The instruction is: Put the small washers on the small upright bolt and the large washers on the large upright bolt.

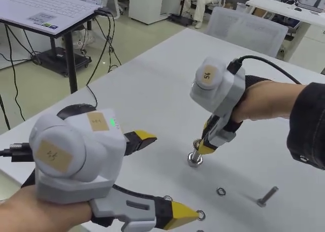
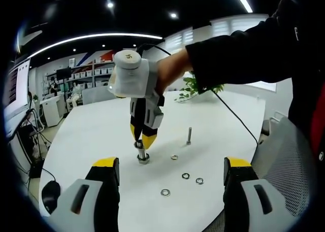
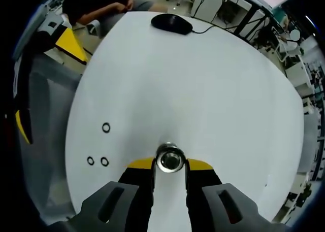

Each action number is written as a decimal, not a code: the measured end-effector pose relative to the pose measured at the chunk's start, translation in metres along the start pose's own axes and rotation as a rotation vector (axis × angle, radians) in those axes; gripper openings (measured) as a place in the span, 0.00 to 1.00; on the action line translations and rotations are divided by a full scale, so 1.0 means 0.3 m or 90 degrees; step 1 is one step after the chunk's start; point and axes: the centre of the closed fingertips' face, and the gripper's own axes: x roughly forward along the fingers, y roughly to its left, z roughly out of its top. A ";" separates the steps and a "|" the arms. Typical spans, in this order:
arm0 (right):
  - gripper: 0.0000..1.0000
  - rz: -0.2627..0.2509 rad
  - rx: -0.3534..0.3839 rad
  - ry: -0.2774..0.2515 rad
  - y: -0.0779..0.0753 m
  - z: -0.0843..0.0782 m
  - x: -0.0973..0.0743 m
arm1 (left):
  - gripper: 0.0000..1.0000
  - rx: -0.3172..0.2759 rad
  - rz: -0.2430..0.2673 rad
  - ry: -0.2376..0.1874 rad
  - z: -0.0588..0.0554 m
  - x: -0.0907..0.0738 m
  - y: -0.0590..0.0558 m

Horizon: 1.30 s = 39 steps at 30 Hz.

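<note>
The large upright bolt (image 1: pixel 195 157) stands on its wider base well in from every edge of the white worktop (image 1: pixel 152 85). I have the right gripper (image 1: pixel 203 146) pointing straight down over it, one yellow tip on either side of the bolt's top. In the right gripper view the jaws stand close together with only the shiny top end of the bolt in the narrow gap. I cannot tell whether they press on it or whether a washer is pinched there. The small upright bolt (image 2: pixel 189 135) stands apart from the large one, farther from my left gripper (image 2: pixel 171 165) and a little to one side. Four loose washers (image 2: pixel 186 175) lie flat on the worktop on my side of the two bolts. One is near the base of the large bolt, two are just beside each other, and one is closest to the left gripper. That gripper hovers low over the worktop with its jaws spread wide and holding nothing, looking toward the large bolt and the washers in front of it. A black mouse (image 3: pixel 171 24) with its cable lies close to the worktop's edge, on the left gripper's side. Beyond that edge a laptop (image 1: pixel 45 8) sits on a separate dark stand, and a grey chair (image 1: pixel 249 29) is drawn up to the far edge of the worktop.
</note>
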 end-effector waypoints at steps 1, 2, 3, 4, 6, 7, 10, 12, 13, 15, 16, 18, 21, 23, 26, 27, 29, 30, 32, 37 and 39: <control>0.23 0.001 0.000 0.001 -0.001 -0.001 0.005 | 0.84 -0.001 0.000 0.000 0.000 0.000 0.000; 0.23 0.002 0.001 0.003 -0.001 -0.004 0.009 | 0.84 0.000 0.001 0.000 0.000 0.000 0.001; 0.23 0.005 0.002 0.003 -0.001 -0.005 0.015 | 0.84 -0.001 0.001 0.000 0.000 0.000 0.002; 0.23 0.007 0.004 0.002 0.000 -0.003 0.018 | 0.84 -0.001 0.002 0.000 -0.001 0.000 0.002; 0.23 0.009 0.003 0.004 0.003 -0.003 0.028 | 0.84 -0.002 0.002 0.001 -0.001 0.000 0.003; 0.23 0.011 0.002 0.007 0.006 -0.005 0.034 | 0.84 -0.002 0.002 0.001 -0.001 0.000 0.003; 0.23 0.013 0.002 0.014 0.008 -0.011 0.051 | 0.84 -0.004 0.002 0.002 -0.002 0.001 0.004; 0.23 0.014 0.001 0.016 0.011 -0.013 0.061 | 0.84 -0.005 0.002 0.002 -0.003 0.001 0.004; 0.23 0.016 0.000 0.017 0.012 -0.015 0.067 | 0.84 -0.005 0.002 0.002 -0.003 0.002 0.004; 0.23 0.019 0.000 0.016 0.014 -0.015 0.081 | 0.84 -0.007 0.002 0.003 -0.004 0.002 0.004; 0.23 0.020 0.000 0.020 0.014 -0.018 0.089 | 0.84 -0.007 0.003 0.003 -0.005 0.002 0.006; 0.23 0.022 0.001 0.019 0.013 -0.021 0.099 | 0.84 -0.008 0.004 0.004 -0.006 0.003 0.006; 0.23 0.024 0.000 0.023 0.017 -0.026 0.111 | 0.84 -0.009 0.005 0.006 -0.008 0.005 0.006; 0.23 0.027 0.000 0.025 0.022 -0.029 0.116 | 0.84 -0.009 0.005 0.007 -0.009 0.006 0.006; 0.23 0.027 0.000 0.026 0.020 -0.033 0.126 | 0.84 -0.011 0.005 0.009 -0.010 0.007 0.005; 0.23 0.028 -0.001 0.027 0.019 -0.036 0.132 | 0.84 -0.011 0.006 0.009 -0.010 0.008 0.006; 0.23 0.030 0.000 0.026 0.017 -0.037 0.137 | 0.84 -0.013 0.006 0.009 -0.010 0.008 0.006; 0.23 0.032 0.001 0.025 0.017 -0.036 0.137 | 0.84 -0.013 0.007 0.009 -0.010 0.008 0.006; 0.23 0.034 0.003 0.022 0.017 -0.034 0.134 | 0.84 -0.014 0.008 0.010 -0.011 0.009 0.007; 0.24 0.028 -0.008 0.030 0.024 -0.041 0.141 | 0.84 -0.014 0.009 0.013 -0.013 0.010 0.007; 0.24 0.027 -0.012 0.032 0.020 -0.041 0.141 | 0.84 -0.013 0.010 0.013 -0.013 0.010 0.007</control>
